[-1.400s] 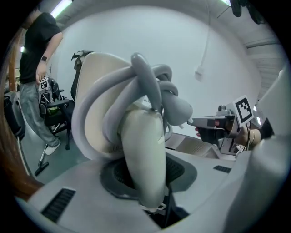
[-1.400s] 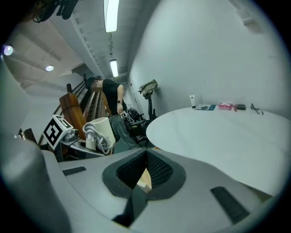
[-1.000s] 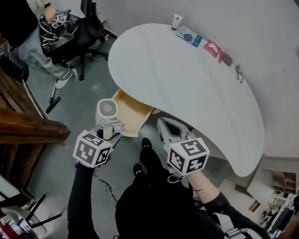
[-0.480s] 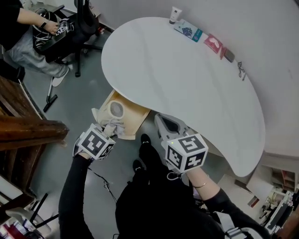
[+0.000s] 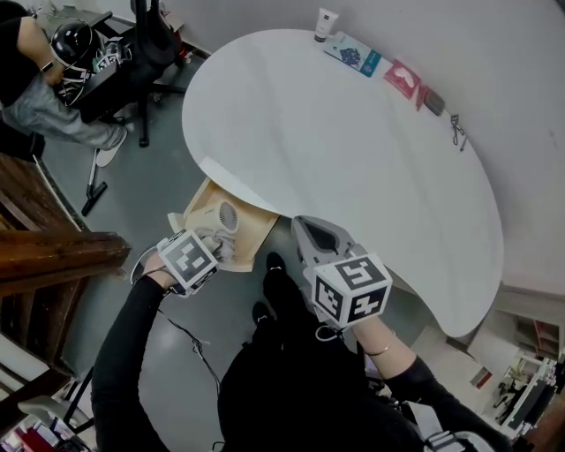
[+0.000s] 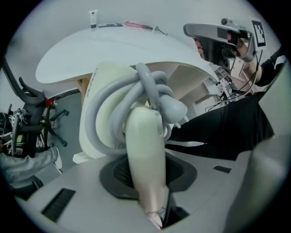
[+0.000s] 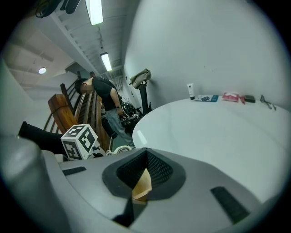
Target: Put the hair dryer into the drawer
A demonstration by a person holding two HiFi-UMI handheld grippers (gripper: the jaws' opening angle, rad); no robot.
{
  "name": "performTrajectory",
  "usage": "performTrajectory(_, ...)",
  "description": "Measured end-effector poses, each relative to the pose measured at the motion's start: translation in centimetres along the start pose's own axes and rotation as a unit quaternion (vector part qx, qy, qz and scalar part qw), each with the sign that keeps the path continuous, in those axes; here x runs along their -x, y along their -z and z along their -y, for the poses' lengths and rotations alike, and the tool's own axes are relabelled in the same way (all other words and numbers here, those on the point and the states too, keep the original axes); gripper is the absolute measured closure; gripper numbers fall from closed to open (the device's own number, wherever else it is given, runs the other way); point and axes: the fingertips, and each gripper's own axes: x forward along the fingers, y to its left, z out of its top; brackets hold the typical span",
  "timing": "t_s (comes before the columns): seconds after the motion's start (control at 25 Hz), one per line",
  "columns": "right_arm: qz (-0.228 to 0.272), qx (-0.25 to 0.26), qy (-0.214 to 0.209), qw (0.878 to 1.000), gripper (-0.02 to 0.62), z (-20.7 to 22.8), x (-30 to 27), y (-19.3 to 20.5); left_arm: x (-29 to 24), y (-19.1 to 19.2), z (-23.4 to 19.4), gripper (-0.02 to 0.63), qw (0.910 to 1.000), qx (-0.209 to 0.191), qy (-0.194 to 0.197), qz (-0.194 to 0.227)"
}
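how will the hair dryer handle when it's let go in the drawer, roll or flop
The hair dryer looks rigid and probably top-heavy: bulky head, slim handle, so it may tip. Its wound cord seems floppy; loops could snag the drawer rim.

hair dryer (image 5: 225, 216) over drawer (image 5: 260, 229), drawer under table (image 5: 353, 150) edge, tube (image 5: 326, 25) on table

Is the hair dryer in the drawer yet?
Almost. Done: the drawer stands open under the white table. In hand: the left gripper is shut on the handle of the hair dryer, cord wrapped round it, right over the drawer. Left: set it down inside and let go. The right gripper holds nothing.
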Motion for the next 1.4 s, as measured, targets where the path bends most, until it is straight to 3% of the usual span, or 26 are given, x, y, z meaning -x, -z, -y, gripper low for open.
performTrajectory(0.36, -0.012, -0.001, -0.011, 1.000, 0.594, 0.5, -1.1, 0.0, -2.7, -0.4, -0.8, 0.482, 0.9963, -0.026, 0.033, -0.075)
performTrajectory(0.6, -0.022, 0.002, -0.014, 1.000, 0.594, 0.7, -2.0, 0.2, -4.3, -1.0, -2.0, 0.482, 0.9939, -0.035, 0.036, -0.099)
performTrajectory(1.04, -0.044, 0.013, -0.016, 0.999, 0.594, 0.8, -3.5, 0.4, -6.9, -2.7, -3.2, 0.479, 0.9950, -0.024, 0.037, -0.090)
performTrajectory(1.4, -0.054, 0.011, -0.011, 0.998, 0.594, 1.5, -4.2, 0.4, -9.0, -4.7, -4.5, 0.477, 0.9969, -0.024, 0.011, -0.074)
